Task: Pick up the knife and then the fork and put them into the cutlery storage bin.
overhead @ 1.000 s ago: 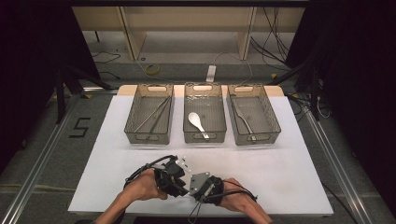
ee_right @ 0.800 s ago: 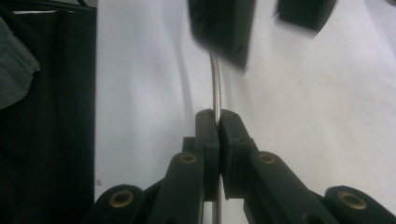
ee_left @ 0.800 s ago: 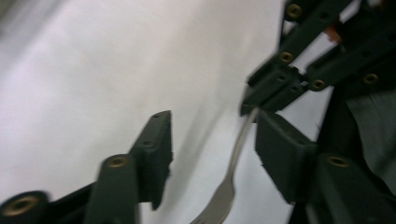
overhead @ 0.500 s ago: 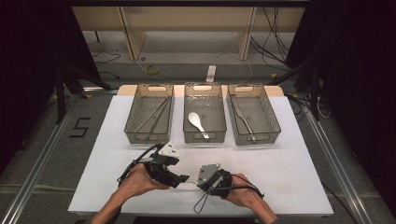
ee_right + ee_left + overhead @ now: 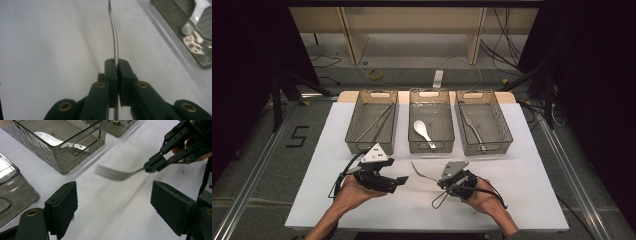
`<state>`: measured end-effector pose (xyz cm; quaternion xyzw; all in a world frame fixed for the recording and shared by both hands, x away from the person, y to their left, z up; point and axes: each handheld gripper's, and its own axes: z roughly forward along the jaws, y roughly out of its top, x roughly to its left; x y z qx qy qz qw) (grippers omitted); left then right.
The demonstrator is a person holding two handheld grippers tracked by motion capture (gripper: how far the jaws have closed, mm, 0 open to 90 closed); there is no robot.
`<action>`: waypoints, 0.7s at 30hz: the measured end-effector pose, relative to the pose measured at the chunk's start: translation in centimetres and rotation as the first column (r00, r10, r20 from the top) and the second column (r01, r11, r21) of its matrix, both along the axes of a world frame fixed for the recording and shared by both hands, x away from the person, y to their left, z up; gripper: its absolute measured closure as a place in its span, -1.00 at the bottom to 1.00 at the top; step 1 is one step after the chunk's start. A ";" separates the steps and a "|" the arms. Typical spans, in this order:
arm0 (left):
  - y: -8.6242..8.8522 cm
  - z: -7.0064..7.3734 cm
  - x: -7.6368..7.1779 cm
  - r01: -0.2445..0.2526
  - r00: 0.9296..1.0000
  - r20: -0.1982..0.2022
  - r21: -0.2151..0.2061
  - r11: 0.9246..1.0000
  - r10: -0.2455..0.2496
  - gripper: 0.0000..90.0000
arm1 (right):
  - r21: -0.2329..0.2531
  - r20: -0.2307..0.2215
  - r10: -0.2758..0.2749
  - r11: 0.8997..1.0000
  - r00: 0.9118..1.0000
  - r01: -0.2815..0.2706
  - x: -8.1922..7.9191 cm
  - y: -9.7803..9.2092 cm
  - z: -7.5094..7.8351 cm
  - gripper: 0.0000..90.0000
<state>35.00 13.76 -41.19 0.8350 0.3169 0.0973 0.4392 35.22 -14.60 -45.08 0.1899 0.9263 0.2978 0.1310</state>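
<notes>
A metal fork (image 5: 421,172) (image 5: 112,173) (image 5: 114,30) is held above the white table, its tines pointing left toward the bins. My right gripper (image 5: 443,181) (image 5: 149,167) (image 5: 116,65) is shut on the fork's handle. My left gripper (image 5: 402,180) (image 5: 113,207) stands open to the left of the fork, with nothing between its jaws. Three clear bins stand in a row at the back: the left bin (image 5: 373,121) holds thin sticks, the middle bin (image 5: 431,125) a white spoon (image 5: 421,129), the right bin (image 5: 483,126) a metal utensil.
The white table (image 5: 532,170) ends a little behind the hands at the front. Black cables trail from both grippers. A floor mark "5" (image 5: 297,136) lies left of the table, and a shelf frame stands behind it.
Both hands have moved apart and forward from the front edge. The right gripper has lifted the fork off the table; the left gripper has swung left and stands open.
</notes>
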 end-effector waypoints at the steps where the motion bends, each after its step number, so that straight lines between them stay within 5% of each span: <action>1: 0.2 0.0 -0.1 -0.002 1.000 0.002 -0.007 1.000 0.002 -0.54 | 0.014 -0.002 -0.011 1.000 1.000 0.011 0.1 -0.3 0.2 0.95; 9: 1.6 0.3 -0.5 -0.056 0.998 0.032 -0.071 0.996 0.058 -0.58 | 0.078 -0.021 -0.117 0.990 0.993 0.118 0.8 -2.7 1.4 0.95; 21: 3.0 -0.1 -1.0 -0.085 0.996 0.024 -0.092 0.992 0.087 -0.62 | 0.161 -0.035 -0.244 0.956 0.969 0.247 1.7 -5.8 3.6 0.95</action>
